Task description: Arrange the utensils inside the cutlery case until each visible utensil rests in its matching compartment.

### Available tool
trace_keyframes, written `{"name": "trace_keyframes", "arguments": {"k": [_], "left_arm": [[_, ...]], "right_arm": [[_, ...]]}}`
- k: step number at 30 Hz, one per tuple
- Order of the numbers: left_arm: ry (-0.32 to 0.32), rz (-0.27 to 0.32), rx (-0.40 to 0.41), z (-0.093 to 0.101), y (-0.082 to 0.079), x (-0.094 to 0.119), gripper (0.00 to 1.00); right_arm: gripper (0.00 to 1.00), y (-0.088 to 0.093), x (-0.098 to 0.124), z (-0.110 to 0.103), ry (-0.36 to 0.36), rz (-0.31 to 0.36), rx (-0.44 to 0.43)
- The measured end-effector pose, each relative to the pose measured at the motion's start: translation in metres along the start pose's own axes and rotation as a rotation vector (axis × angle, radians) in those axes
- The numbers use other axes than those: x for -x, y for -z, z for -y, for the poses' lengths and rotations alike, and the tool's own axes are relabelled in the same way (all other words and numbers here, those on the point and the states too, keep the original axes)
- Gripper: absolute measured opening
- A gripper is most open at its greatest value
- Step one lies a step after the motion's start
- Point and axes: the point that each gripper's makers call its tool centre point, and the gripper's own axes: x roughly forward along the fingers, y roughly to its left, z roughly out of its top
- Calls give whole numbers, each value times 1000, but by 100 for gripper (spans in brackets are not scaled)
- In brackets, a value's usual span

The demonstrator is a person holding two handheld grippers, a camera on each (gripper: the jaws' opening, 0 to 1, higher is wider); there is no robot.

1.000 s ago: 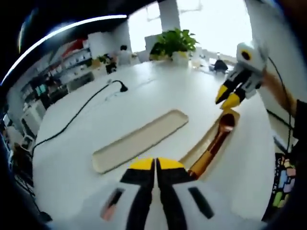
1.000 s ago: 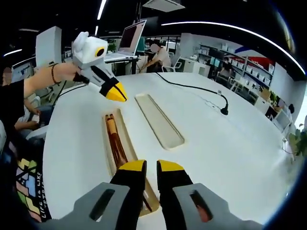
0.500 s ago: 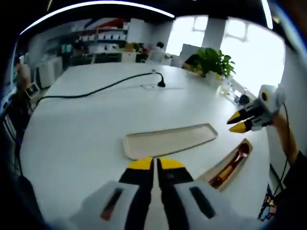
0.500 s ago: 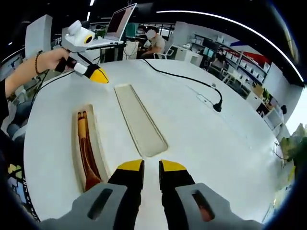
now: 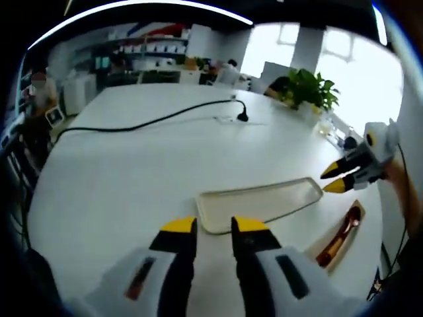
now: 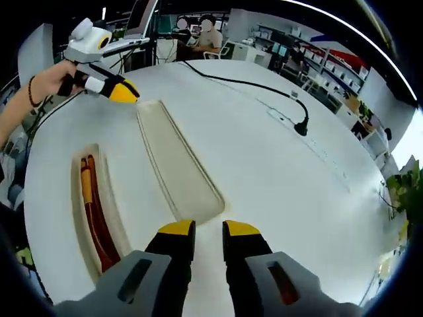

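Observation:
Two long cream halves of the cutlery case lie side by side on the white round table. The empty half point(image 5: 261, 201) point(image 6: 175, 162) lies just beyond both sets of jaws. The other half point(image 5: 357, 210) point(image 6: 74, 198) holds a brown spoon point(image 5: 342, 228) and another orange-brown utensil point(image 6: 89, 211). My left gripper point(image 5: 214, 228) is open over the empty half's near end, with nothing between its jaws; it also appears hand-held point(image 6: 109, 89) by that half's far end. My right gripper point(image 6: 208, 231) is open and empty at the opposite end, and is seen again point(image 5: 337, 178) above the case.
A black power cable with a plug point(image 5: 241, 117) point(image 6: 301, 125) runs across the far side of the table. A potted plant point(image 5: 310, 89) stands at the table's edge. A laptop point(image 6: 142, 16) and seated people are beyond the table.
My left gripper's jaws were together and have now parted. Both cameras have shifted, so the empty half now lies centred ahead of each gripper.

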Motion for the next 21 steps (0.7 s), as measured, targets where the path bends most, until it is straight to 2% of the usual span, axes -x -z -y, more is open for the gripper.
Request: {"name": "trace_keyframes", "arguments": {"k": [3,7,10,13,17,19,21], "left_arm": [[-9,-17,2,-4,2,-3,27],[-32,-49,-15,-7,8,-3,30],[-10,-27,4,-4,3,-2,31],[-1,-32,17,-3,3,-2,33],[-9,-55,-7,-2,8,-6,41],[-7,-69,-10,-3,12,-7,43],[-2,-60,-4,-3,13,-7,45]], "right_arm": [[18,-3,-3,6,19,-11,-7],[17,-2,-4,1,1,-17,-24],[17,-1,-4,2,23,-39,-30],[17,5,-7,2,26,-74,-61],[17,4,-11,-1,15,-69,-87],[12,3,-12,-5,-6,-60,-75],[11,4,-12,-5,-1,-63,-73]]}}
